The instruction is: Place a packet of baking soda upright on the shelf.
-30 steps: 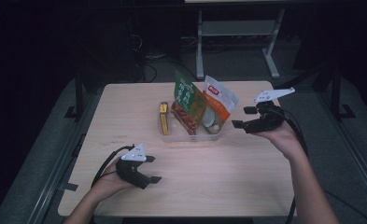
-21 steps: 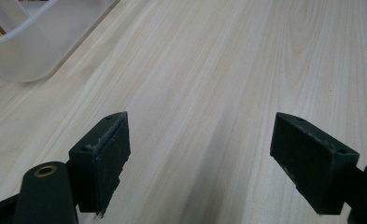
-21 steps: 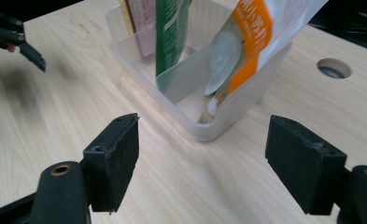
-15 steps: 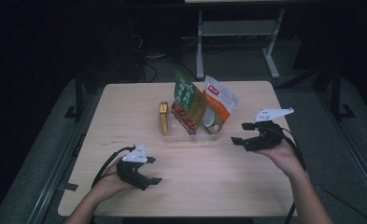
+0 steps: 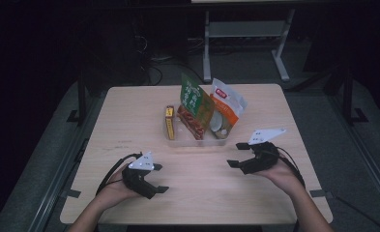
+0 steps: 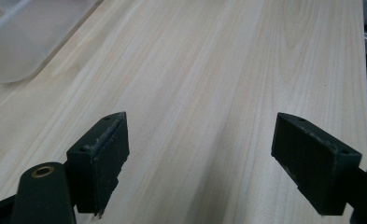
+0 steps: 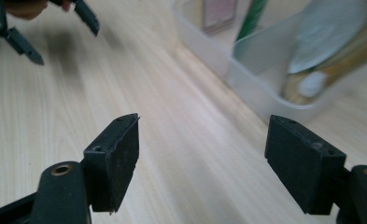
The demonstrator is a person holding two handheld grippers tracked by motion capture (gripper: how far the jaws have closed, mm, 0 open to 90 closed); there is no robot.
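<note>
The clear tub (image 5: 196,140) of snack packets (image 5: 197,104) sits mid-counter toward the far edge, probably nearest the right hand-held gripper (image 5: 237,163), which hangs wide open and empty just beside its front right corner, the left hand-held gripper (image 5: 157,180) likewise.

Each hand-held gripper is black: the left hand-held gripper (image 5: 151,182) and the right hand-held gripper (image 5: 235,155) both carry a pale grey three-cornered plate on top and trail a black cable. In the gripper views, the jaws are matte black blocks with scuffed edges, small screw holes and a brass-ringed pivot. Forearms are bare.
</note>
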